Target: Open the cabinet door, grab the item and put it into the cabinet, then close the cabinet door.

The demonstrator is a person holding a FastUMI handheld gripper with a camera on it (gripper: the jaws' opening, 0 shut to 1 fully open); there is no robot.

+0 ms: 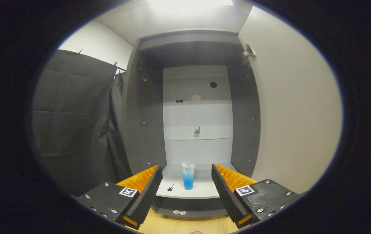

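The cabinet (146,107) stands open, its door (289,107) swung wide to the right with a hinge (249,51) showing near the door's top corner. The tube (187,175) stands upright on the cabinet's low shelf (201,191), cap down, about midway between the shelf's left and right edges and a little back from its front edge. A small dark mark (171,187) lies on the shelf just left of the tube, toward the front edge.

The tongs (187,185) are wide open and hold nothing. The tube appears in the gap between the two fingers but beyond their tips, touching neither. The fingers hang in front of the shelf's front edge, over the wooden floor (185,226).

Judged from how things lie, the door is opened and the item is already inside the cabinet, so the placing step looks done or at its very end, with the tongs free of the tube. What is left is closing the door. That calls for the tongs to draw clear of the shelf, swing right to the door's free edge, and push or hook it round toward the cabinet's front until it sits flush. The door is broad and plain, with no handle visible on the face shown, so the tongs would likely press on the panel or catch its edge. Care is needed not to brush the tube while backing out.
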